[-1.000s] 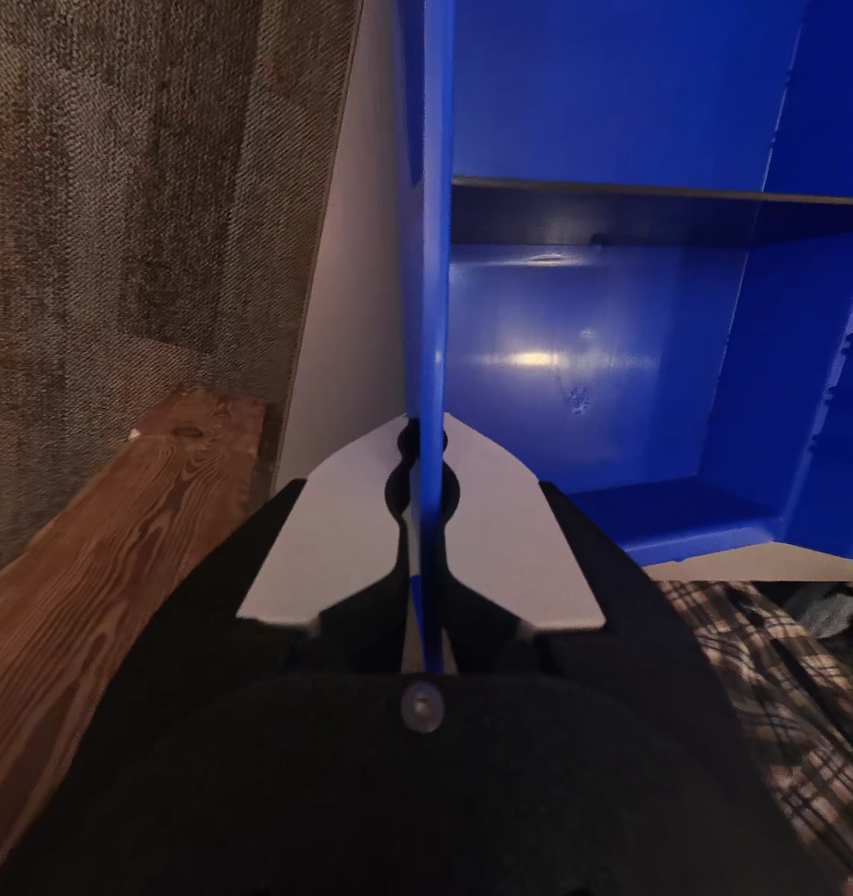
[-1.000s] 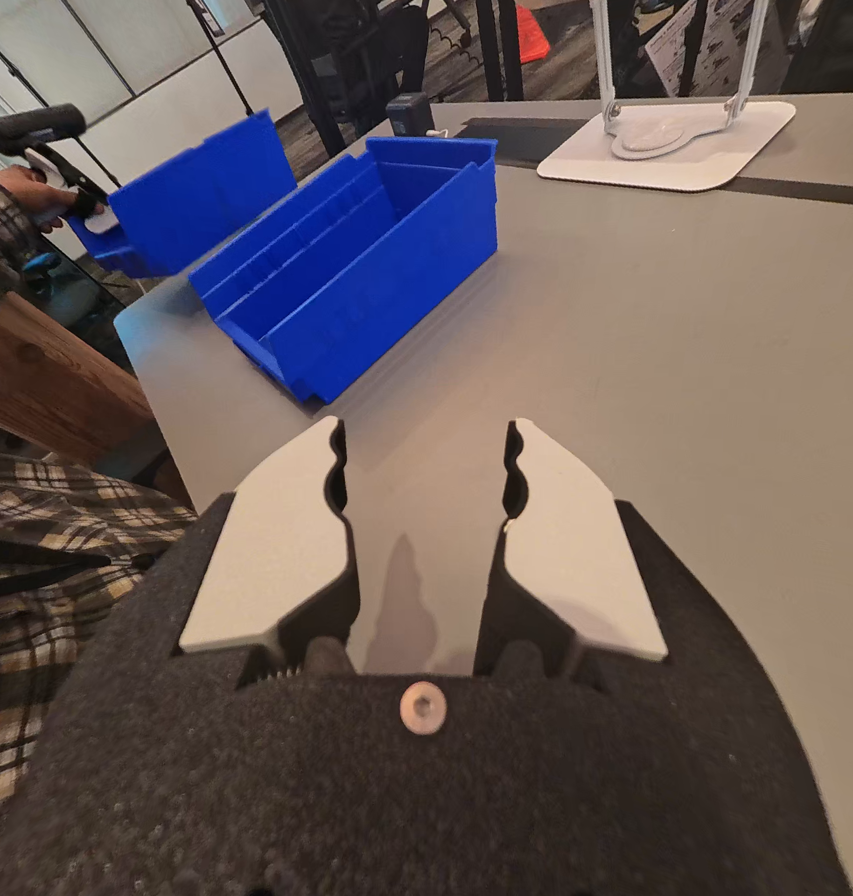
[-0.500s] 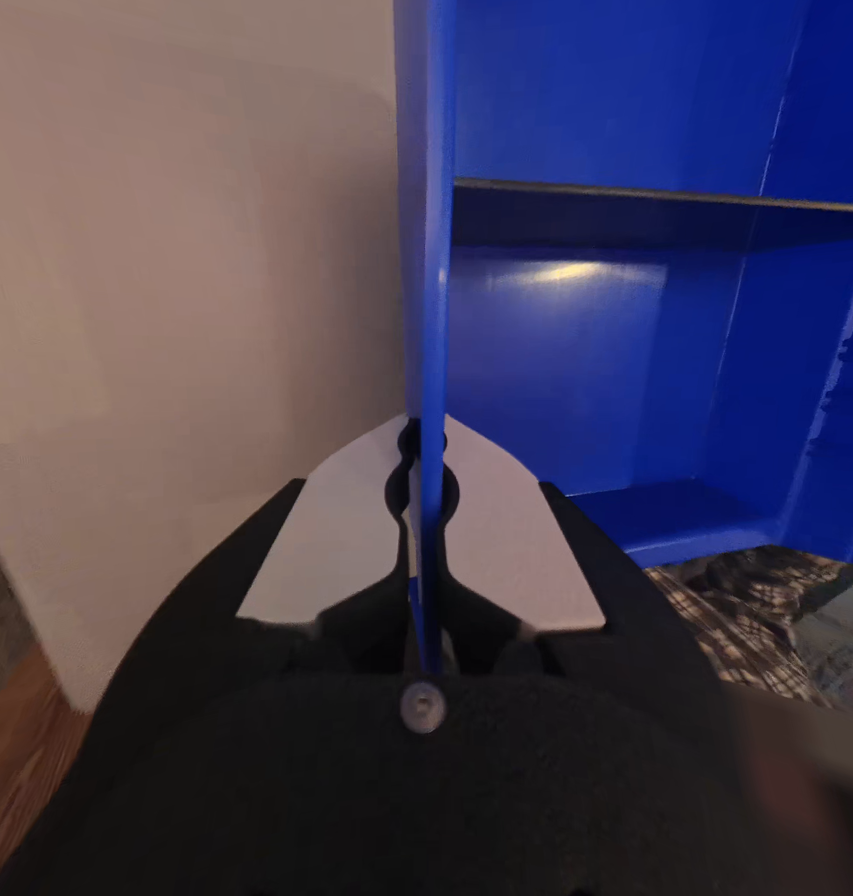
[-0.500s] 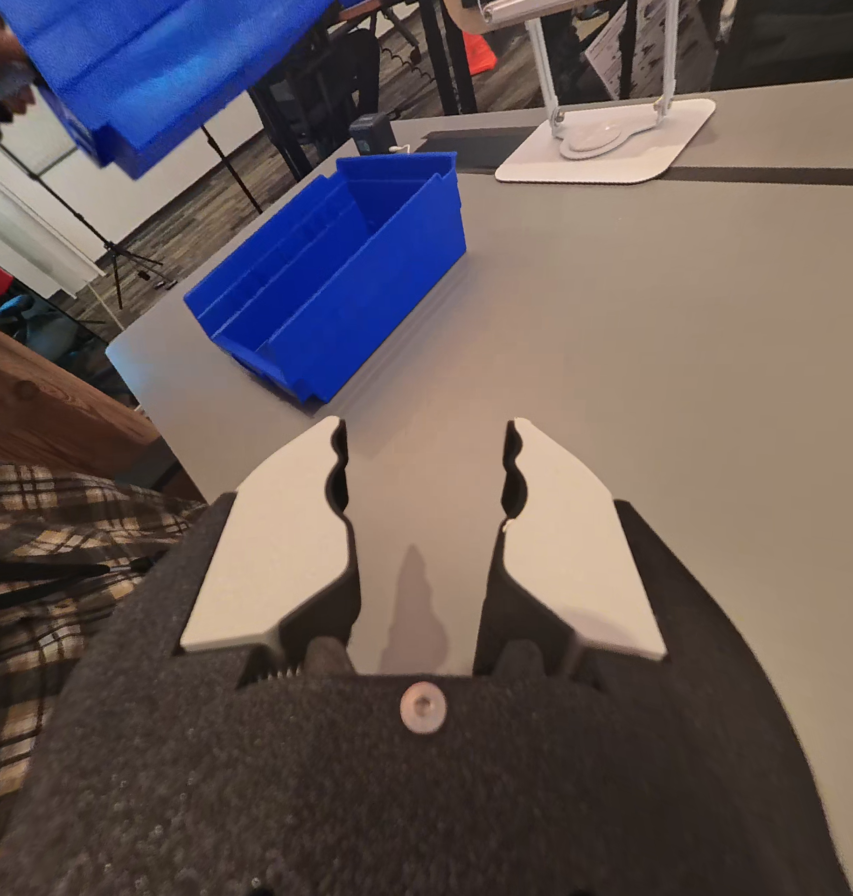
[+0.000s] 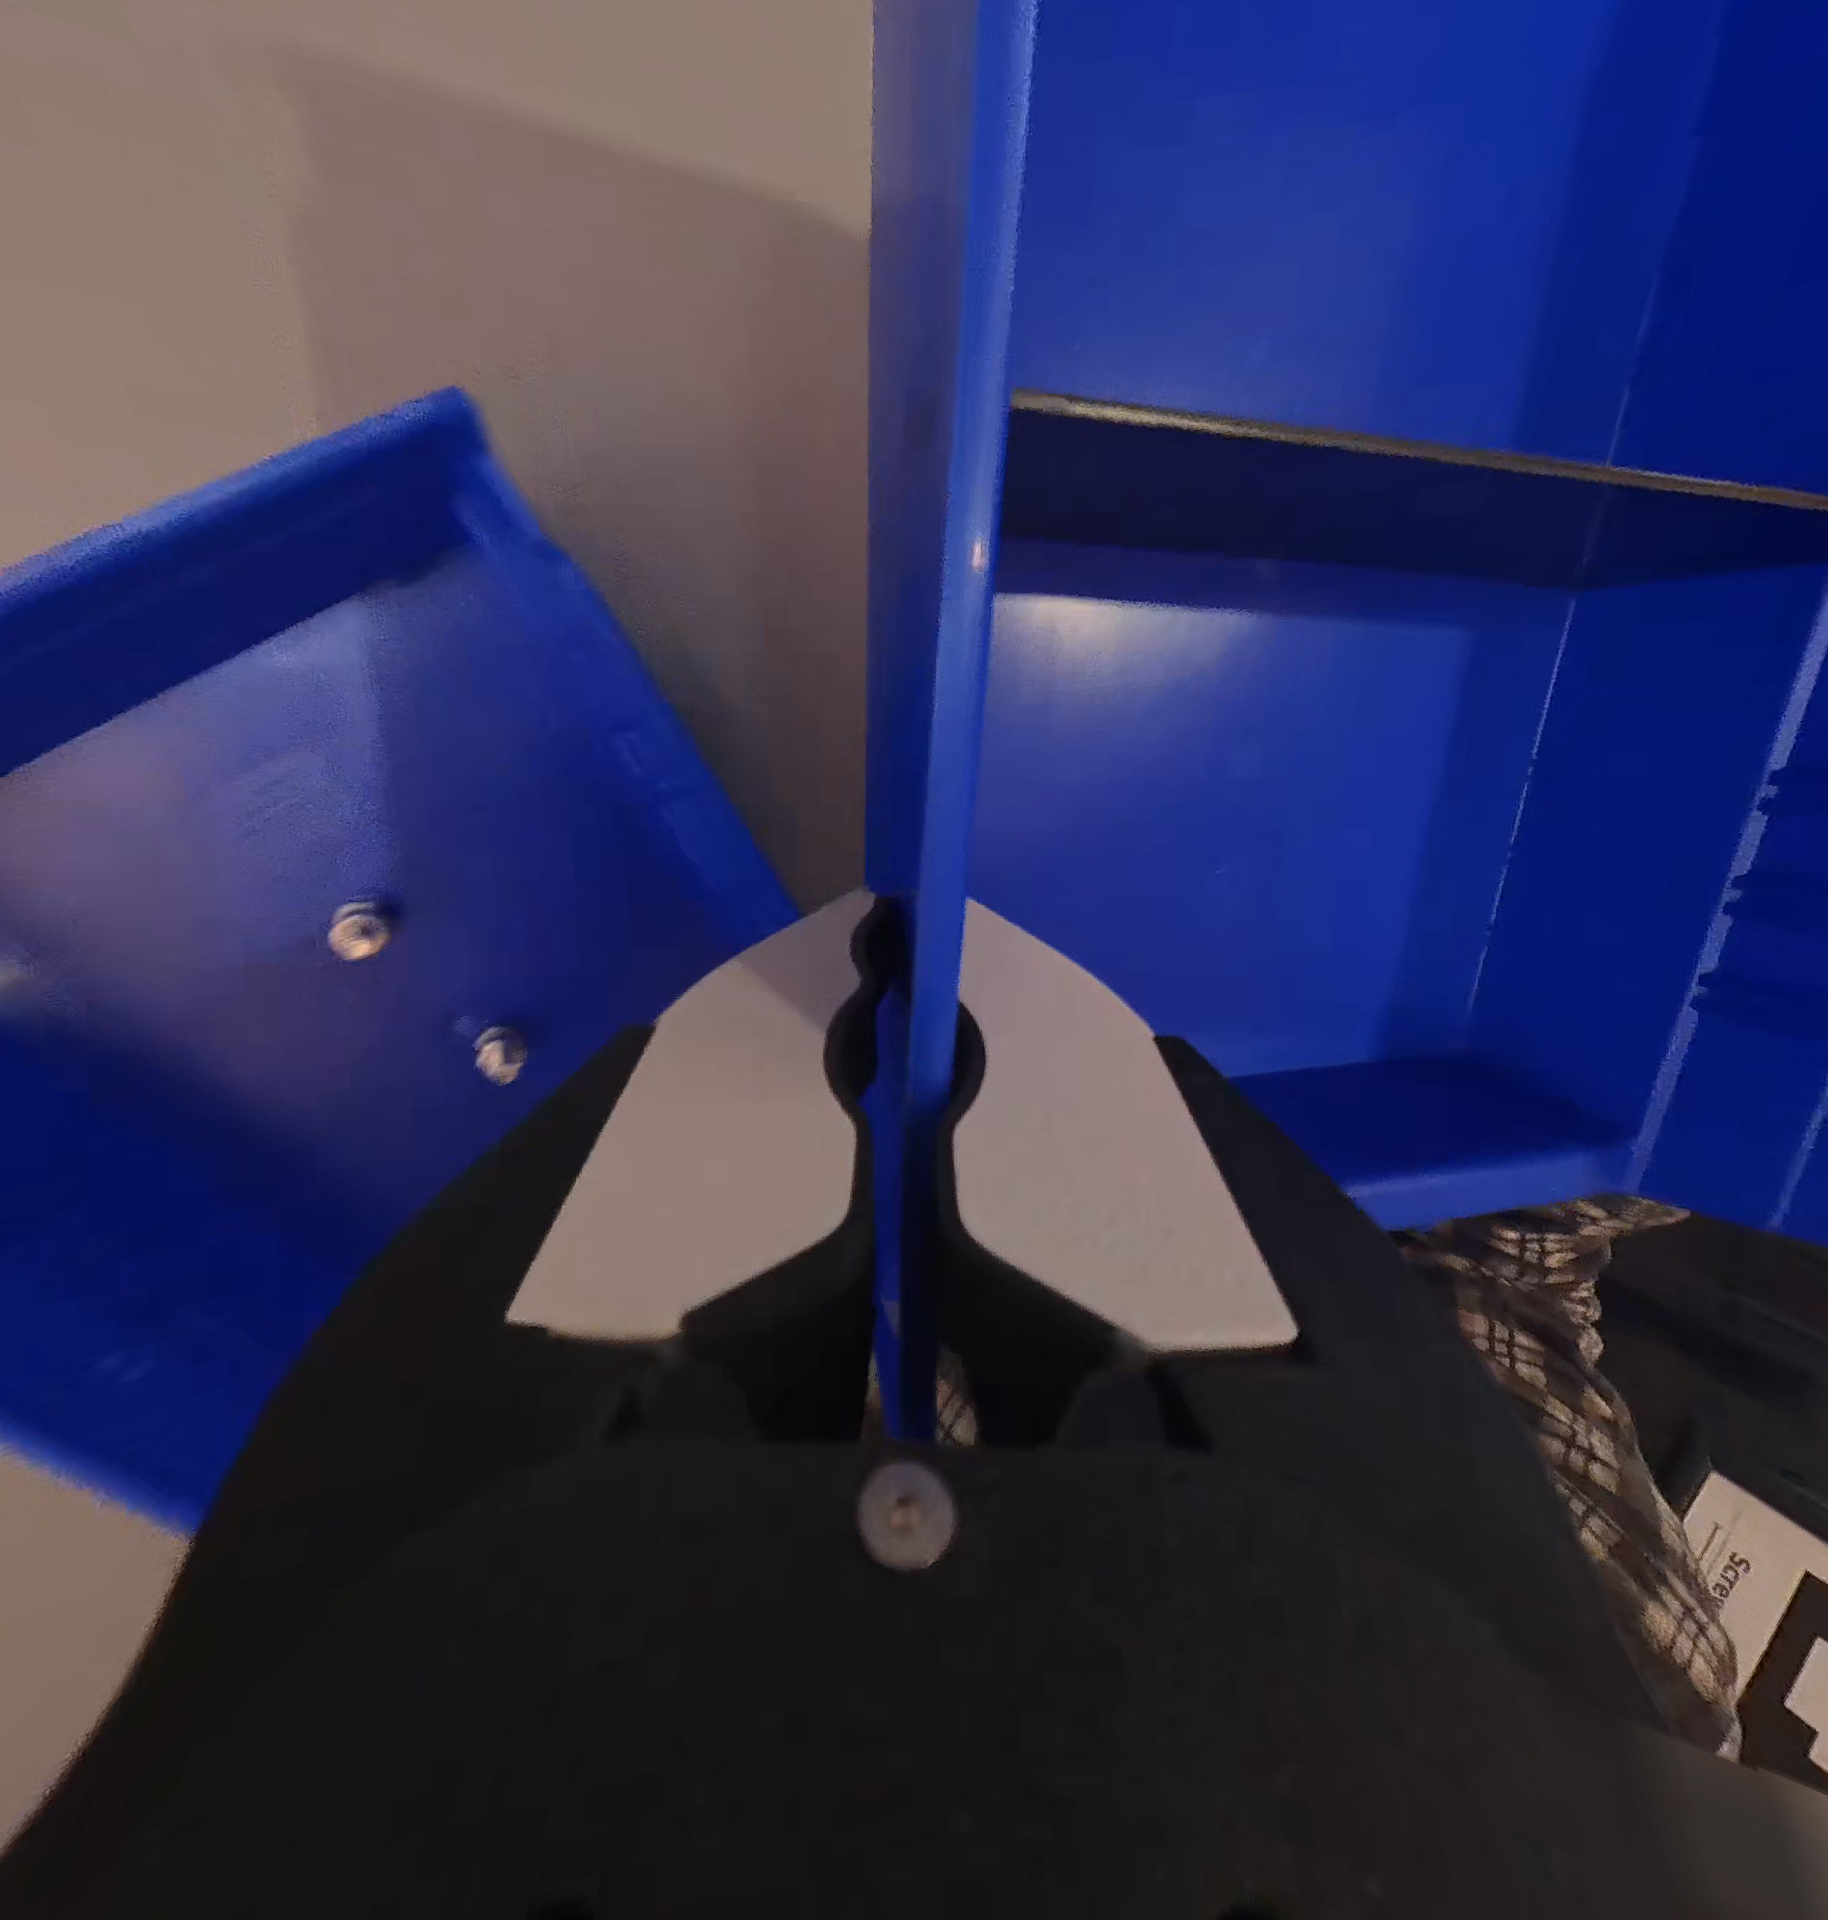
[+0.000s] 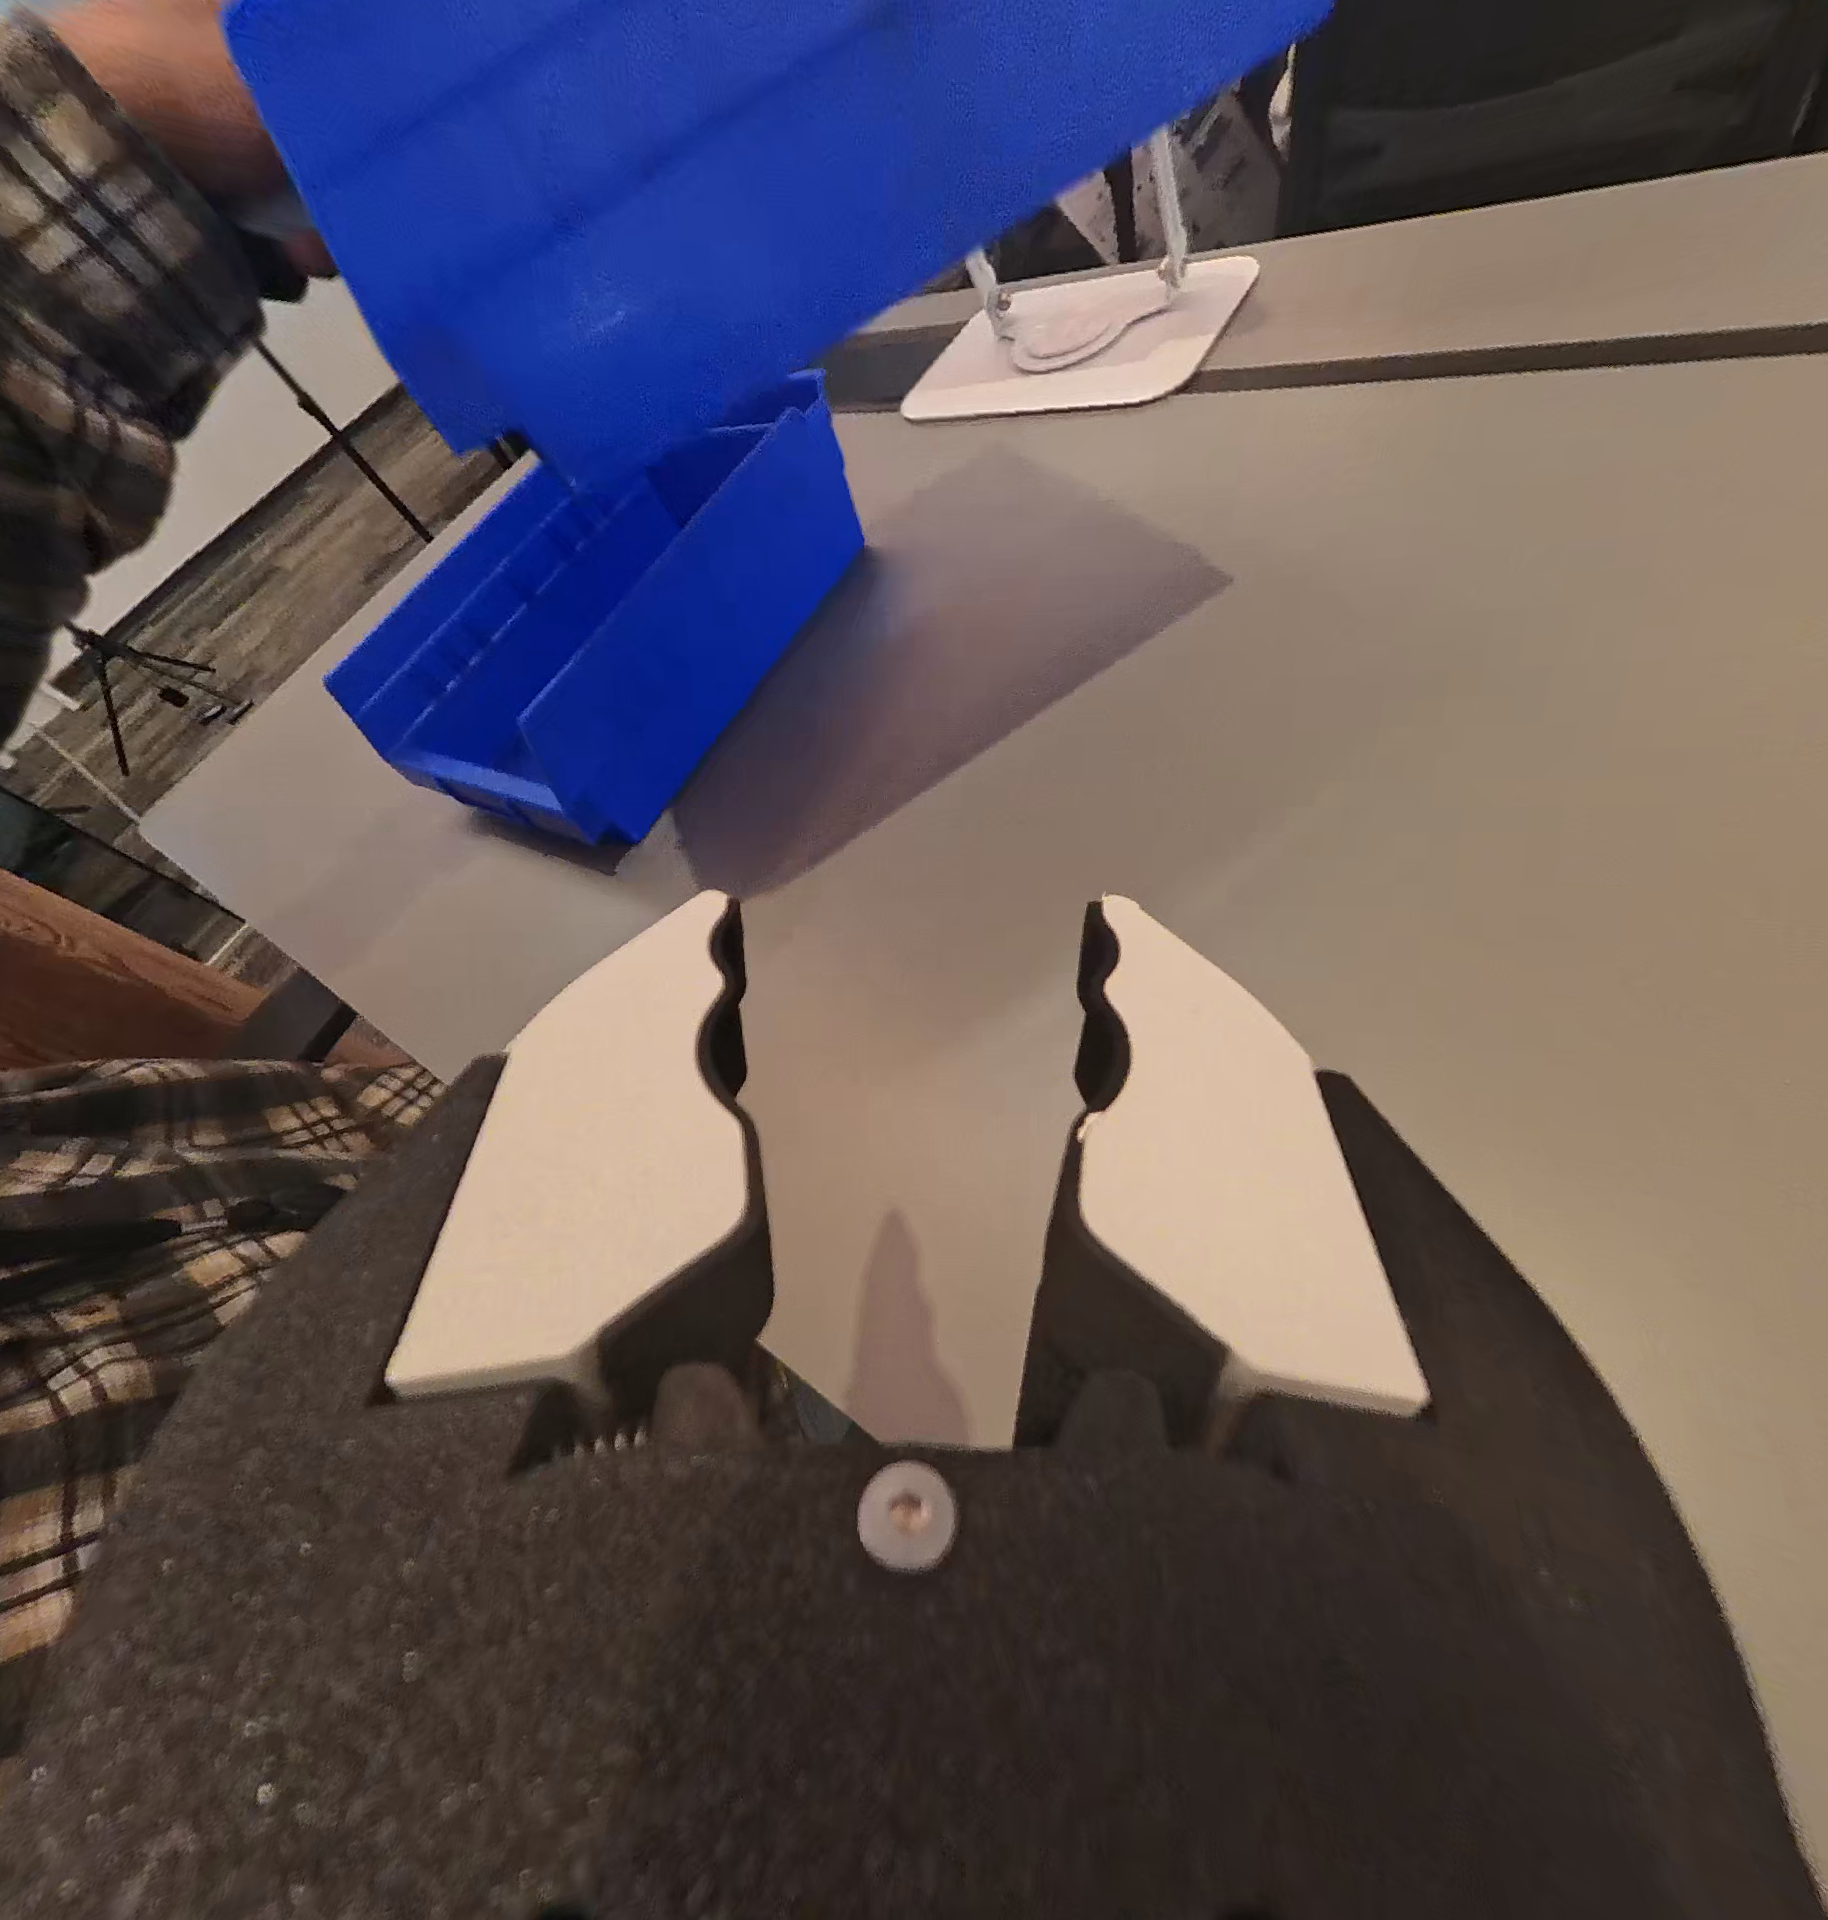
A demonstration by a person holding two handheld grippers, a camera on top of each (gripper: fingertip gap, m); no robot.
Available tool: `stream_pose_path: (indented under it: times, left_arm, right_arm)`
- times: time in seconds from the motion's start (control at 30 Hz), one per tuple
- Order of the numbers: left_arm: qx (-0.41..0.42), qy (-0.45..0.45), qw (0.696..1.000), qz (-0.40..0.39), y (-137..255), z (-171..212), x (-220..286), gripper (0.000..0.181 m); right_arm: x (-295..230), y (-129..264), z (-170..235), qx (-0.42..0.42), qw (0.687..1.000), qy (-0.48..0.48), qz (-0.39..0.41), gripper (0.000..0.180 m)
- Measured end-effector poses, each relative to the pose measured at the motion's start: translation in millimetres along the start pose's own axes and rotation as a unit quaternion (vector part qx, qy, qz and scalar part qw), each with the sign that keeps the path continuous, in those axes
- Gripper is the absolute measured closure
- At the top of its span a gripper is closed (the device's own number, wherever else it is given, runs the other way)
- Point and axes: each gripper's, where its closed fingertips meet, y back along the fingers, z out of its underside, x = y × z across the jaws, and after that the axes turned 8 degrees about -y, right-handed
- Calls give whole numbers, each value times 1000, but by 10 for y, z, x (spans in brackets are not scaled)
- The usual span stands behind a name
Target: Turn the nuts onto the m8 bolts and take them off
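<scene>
My left gripper (image 5: 915, 935) is shut on the side wall of a blue bin (image 5: 936, 520) and holds it in the air, tilted. The held bin's inside looks empty and has a dark divider (image 5: 1409, 499). In the right wrist view the held bin (image 6: 681, 187) hangs over a second blue bin (image 6: 619, 644) that rests on the grey table (image 6: 1409, 727). In the left wrist view the second bin (image 5: 214, 883) lies below, with small silver bolts or nuts (image 5: 359, 930) on its floor. My right gripper (image 6: 915, 914) is open and empty, low over the table.
A white stand base (image 6: 1086, 343) sits at the table's far side by a dark strip. A person's plaid sleeve (image 6: 68, 260) is at the left. A wooden bench (image 6: 79, 977) stands beside the table's left edge. A tripod (image 6: 131, 675) stands on the floor beyond. Tip to tip, the grippers are about 40 centimetres apart.
My left gripper has swung the held bin up from beside the table to above the second bin. The second bin with its silver hardware has come into the left wrist view. My right gripper stays open.
</scene>
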Motion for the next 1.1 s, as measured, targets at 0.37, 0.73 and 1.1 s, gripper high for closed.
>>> stream_pose_path:
  times: [0.37,0.73,1.1]
  left_arm:
    - [-98,-30,994,-41,-1205,56,445,176]
    - [-105,-58,991,-55,-1625,173,473,172]
    - [-35,-41,993,102,-1442,185,758,150]
  right_arm:
    - [195,139,37,14,1000,-24,12,118]
    - [276,44,60,3,999,-31,12,117]
    - [215,-282,121,-58,997,-36,31,106]
